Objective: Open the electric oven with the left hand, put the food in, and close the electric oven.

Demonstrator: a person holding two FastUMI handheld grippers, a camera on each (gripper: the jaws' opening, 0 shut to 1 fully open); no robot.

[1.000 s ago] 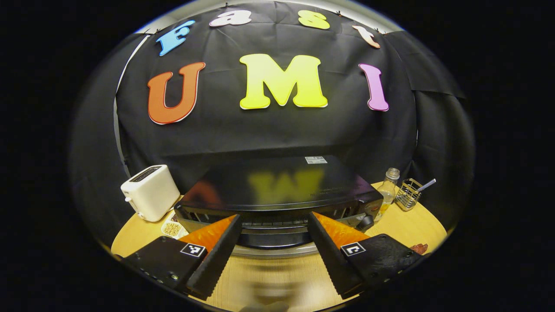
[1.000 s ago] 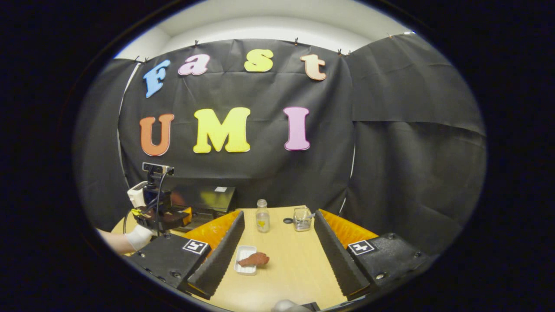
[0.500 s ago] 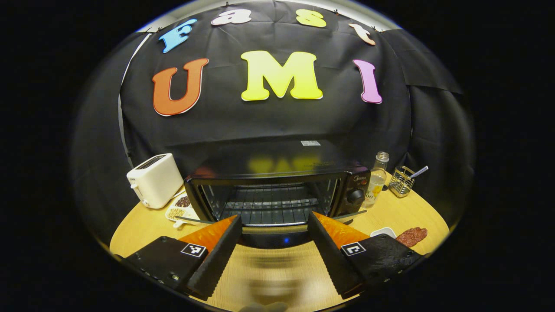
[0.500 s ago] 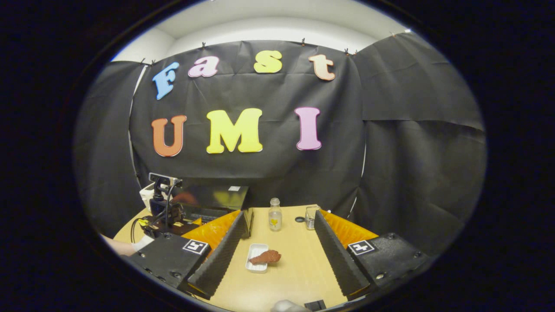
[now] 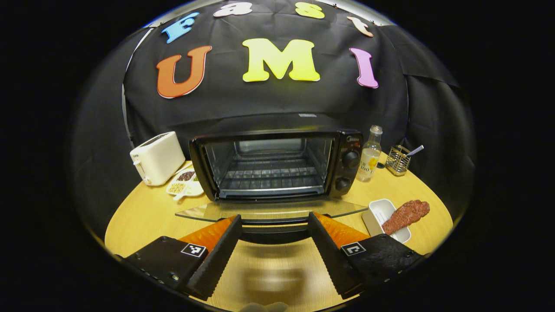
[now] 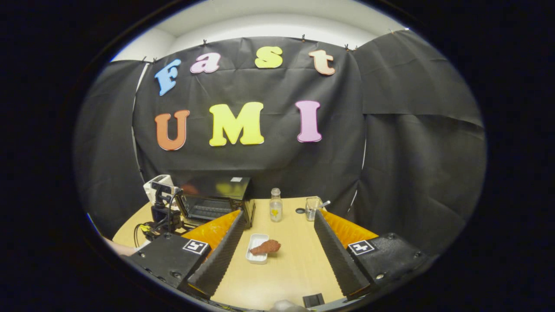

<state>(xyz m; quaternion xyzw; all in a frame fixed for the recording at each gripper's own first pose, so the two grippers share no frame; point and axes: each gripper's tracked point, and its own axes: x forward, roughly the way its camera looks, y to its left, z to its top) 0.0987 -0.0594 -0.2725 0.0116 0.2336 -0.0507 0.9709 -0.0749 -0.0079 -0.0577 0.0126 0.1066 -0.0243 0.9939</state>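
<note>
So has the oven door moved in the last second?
Yes. The glass door has swung down and now lies flat over the table, baring the oven rack; before, it hid the inside.

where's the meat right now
The meat lies across a small white tray on the table, to the right of the open oven in the left gripper view; in the right gripper view it lies ahead between that gripper's fingers.

Black-draped booth around a round wooden table

Creased black cloth (image 6: 407,130) hangs on every side (clipped along its top edge), with a pale wall (image 6: 269,24) and ceiling above it in the right gripper view. The light wooden table (image 5: 143,216) curves round at its near edge, and overhead light glares softly off its bare front part.
</note>
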